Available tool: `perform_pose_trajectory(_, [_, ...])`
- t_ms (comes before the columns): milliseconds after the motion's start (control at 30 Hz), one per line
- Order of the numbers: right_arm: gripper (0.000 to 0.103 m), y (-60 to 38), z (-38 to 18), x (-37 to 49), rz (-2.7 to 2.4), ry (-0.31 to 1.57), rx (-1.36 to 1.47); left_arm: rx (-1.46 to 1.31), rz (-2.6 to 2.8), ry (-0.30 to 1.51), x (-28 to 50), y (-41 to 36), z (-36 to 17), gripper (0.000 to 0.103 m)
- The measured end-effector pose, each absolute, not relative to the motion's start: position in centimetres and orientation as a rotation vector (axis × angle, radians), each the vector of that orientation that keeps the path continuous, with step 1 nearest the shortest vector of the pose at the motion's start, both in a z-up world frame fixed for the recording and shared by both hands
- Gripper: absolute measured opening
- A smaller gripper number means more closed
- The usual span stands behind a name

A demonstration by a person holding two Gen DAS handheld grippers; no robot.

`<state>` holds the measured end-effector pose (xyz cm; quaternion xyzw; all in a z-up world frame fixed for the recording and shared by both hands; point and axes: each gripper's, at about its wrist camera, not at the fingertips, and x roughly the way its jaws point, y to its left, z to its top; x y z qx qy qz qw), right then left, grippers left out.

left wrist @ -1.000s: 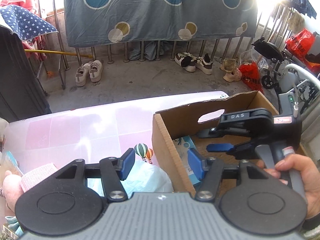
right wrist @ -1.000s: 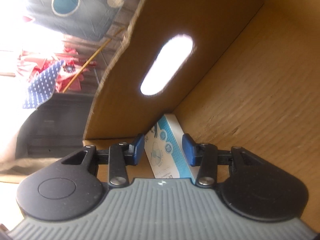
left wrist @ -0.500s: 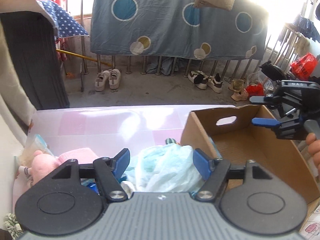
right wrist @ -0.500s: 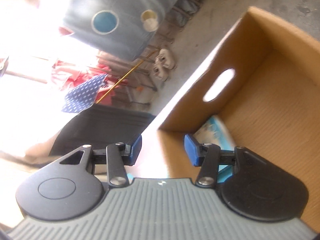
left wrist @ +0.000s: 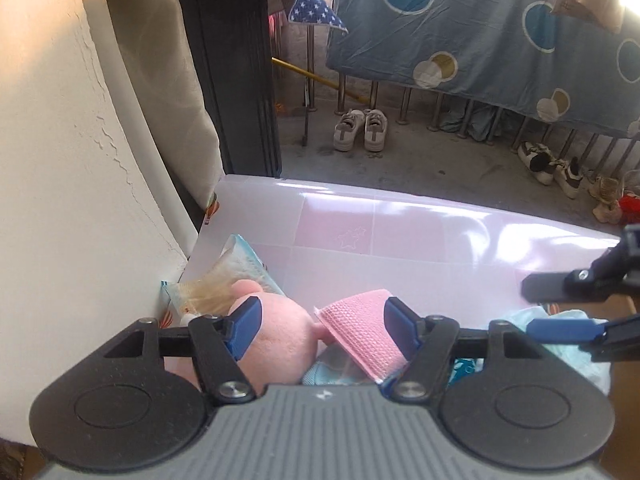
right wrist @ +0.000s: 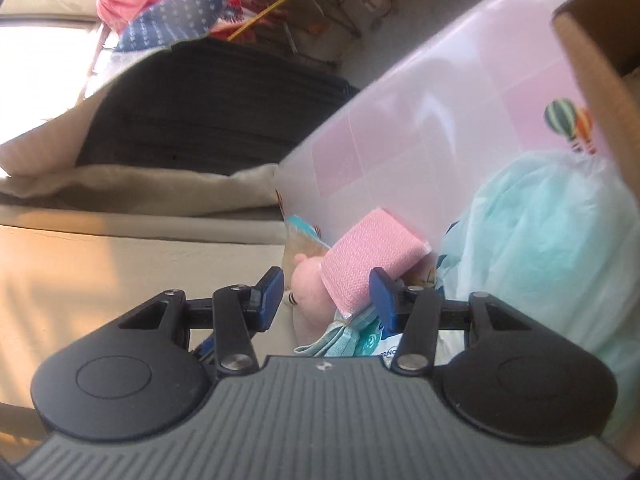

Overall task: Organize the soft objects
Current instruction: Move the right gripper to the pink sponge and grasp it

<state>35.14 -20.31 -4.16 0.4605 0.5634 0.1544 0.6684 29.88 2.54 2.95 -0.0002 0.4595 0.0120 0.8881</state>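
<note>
The left tool (left wrist: 322, 330) hangs released over a small heap of soft things at the near left corner of the pink-tiled surface (left wrist: 420, 236), its blue fingers spread wide with nothing pinched between them. Framed in that gap lie a pink plush toy (left wrist: 280, 340) and a folded pink cloth (left wrist: 360, 332); the plush sits to the left, rounded and close to the left finger, while the cloth leans against its right side. The cloth is an oblong pad whose long axis runs from the near right up toward the far left, tilted rather than flat, with its stitched edge facing the plush. Behind the plush, against the cream wall (left wrist: 80, 160), a crinkled clear packet (left wrist: 236, 268) lies with its long side pointing away toward the far edge. The right tool (right wrist: 326, 294) is also released, jaws apart, hovering beside the same heap; in its view the pink cloth (right wrist: 372, 256) stands tilted between the blue fingers without either pad clearly touching it, and the plush (right wrist: 310, 284) shows just left of it. A pale teal bag (right wrist: 552, 240) bulges to the right, resting against the wall of a cardboard box (right wrist: 600, 72). From the left wrist camera, the right tool (left wrist: 568, 316) enters at the right edge, above the teal bag (left wrist: 560, 320).
</note>
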Motion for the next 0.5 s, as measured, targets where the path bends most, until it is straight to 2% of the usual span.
perform_pose_trajectory(233, [0.048,-15.3,-10.3,38.4,0.322,1.429,0.991,-0.017,-0.023,1.066,35.7,3.6,-0.1,0.061])
perform_pose_trajectory(500, [0.048,-14.8,-13.8,39.6,0.317,1.474,0.999,-0.038,-0.043,1.207,40.4,2.5,-4.3,0.054])
